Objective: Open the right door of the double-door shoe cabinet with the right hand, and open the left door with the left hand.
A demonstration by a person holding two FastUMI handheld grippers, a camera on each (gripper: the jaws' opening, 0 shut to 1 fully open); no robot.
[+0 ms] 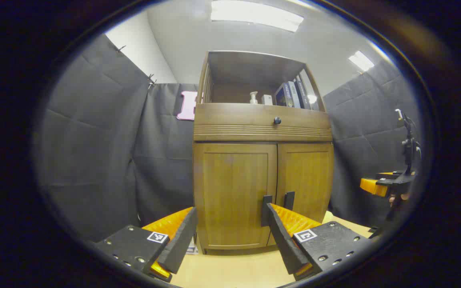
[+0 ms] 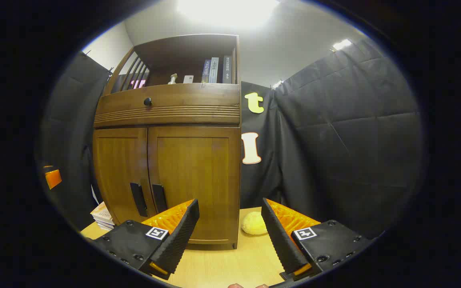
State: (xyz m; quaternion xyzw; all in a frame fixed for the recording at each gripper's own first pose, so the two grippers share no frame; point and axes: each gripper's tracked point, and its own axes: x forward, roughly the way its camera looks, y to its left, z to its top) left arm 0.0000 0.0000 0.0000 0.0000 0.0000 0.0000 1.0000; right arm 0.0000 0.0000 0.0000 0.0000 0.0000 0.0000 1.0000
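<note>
The wooden shoe cabinet [image 1: 262, 132] stands on the table with both doors closed. In the left gripper view its left door [image 1: 232, 188] is straight ahead and its right door [image 1: 306, 176] is beside it; two dark vertical handles [image 1: 289, 200] flank the centre seam. My left gripper [image 1: 230, 214] is open, short of the left door, holding nothing. In the right gripper view the right door [image 2: 194, 168] carries its handle [image 2: 159, 198] next to the left door's handle [image 2: 136, 199]. My right gripper [image 2: 229, 206] is open and empty, aimed at the cabinet's right edge.
A drawer with a round knob [image 1: 277, 120] sits above the doors, under an open shelf with books [image 2: 214, 70] and a bottle. A yellow lump [image 2: 254, 223] lies right of the cabinet, a paper stack [image 2: 102, 214] to its left. The other gripper [image 1: 390, 184] hovers at the right.
</note>
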